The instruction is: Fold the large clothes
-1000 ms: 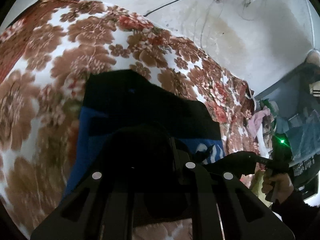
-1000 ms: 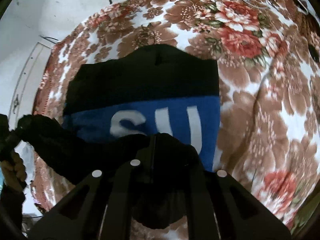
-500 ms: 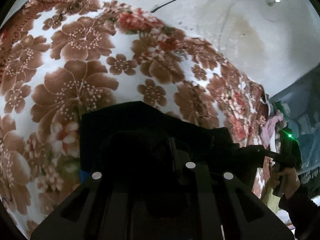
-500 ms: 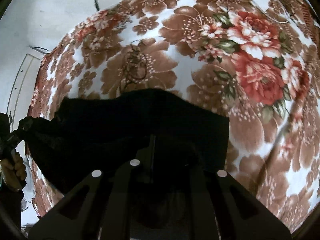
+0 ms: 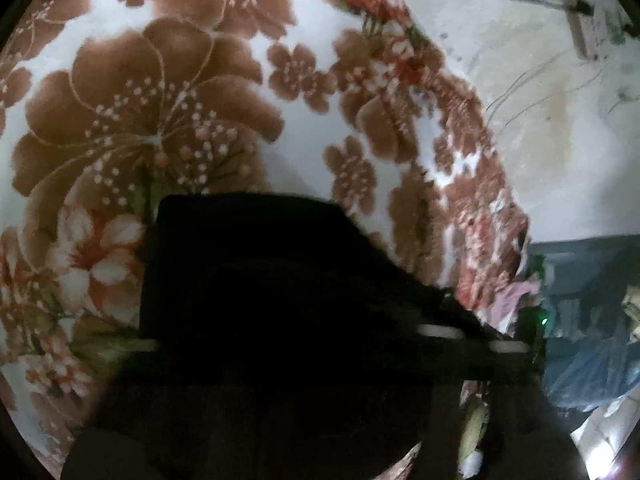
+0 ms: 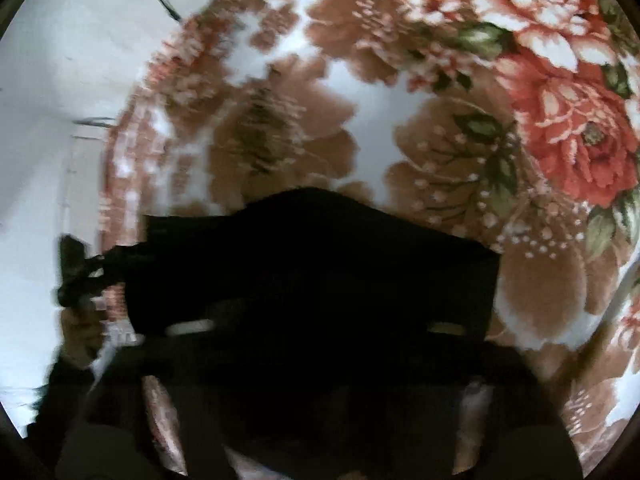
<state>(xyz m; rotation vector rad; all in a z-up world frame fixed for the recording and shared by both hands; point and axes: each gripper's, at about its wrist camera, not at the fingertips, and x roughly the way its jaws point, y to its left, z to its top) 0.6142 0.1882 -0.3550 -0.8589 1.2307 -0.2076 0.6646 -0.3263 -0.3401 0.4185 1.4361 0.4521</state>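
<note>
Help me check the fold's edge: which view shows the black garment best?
The right wrist view: the black garment shows its far edge and right corner whole against the floral blanket. The left wrist view shows only one squared corner, the rest merging into shadow.

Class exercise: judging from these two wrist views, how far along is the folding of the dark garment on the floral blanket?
Done: the black garment lies doubled on the floral blanket, no blue showing. In hand: both tools' jaws are opening over it, right tool, left tool. Left: possibly further folds; unclear from here.
</note>
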